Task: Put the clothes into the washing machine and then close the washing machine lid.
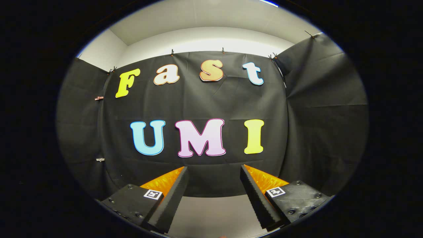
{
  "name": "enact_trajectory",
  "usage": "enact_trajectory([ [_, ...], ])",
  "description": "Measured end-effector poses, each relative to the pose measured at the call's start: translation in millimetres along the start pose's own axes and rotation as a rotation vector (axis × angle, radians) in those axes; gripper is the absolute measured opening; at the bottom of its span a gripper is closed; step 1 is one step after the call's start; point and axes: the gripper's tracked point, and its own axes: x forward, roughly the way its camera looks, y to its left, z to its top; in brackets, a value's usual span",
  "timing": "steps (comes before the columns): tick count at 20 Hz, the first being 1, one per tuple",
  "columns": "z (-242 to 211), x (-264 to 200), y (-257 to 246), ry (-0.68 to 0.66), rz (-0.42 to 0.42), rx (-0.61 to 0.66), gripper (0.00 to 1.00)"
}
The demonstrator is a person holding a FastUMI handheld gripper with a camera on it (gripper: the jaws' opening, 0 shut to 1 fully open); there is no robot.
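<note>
My gripper (214, 172) is held level and points at the booth's black cloth wall (205, 105). Its two fingers stand wide apart, open, with nothing between them. Below and between the fingers a strip of pale tabletop (214, 211) runs up to the foot of the cloth.
Black cloth panels close the booth on the left (79, 132) and on the right (324, 115), clipped along their top edge. Above them rises a white wall with a lit ceiling (205, 36).
</note>
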Motion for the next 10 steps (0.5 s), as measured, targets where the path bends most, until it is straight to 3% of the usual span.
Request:
enact_trajectory([
  [10, -0.5, 3.4, 10.2, 0.009, 0.017, -0.01, 0.98],
])
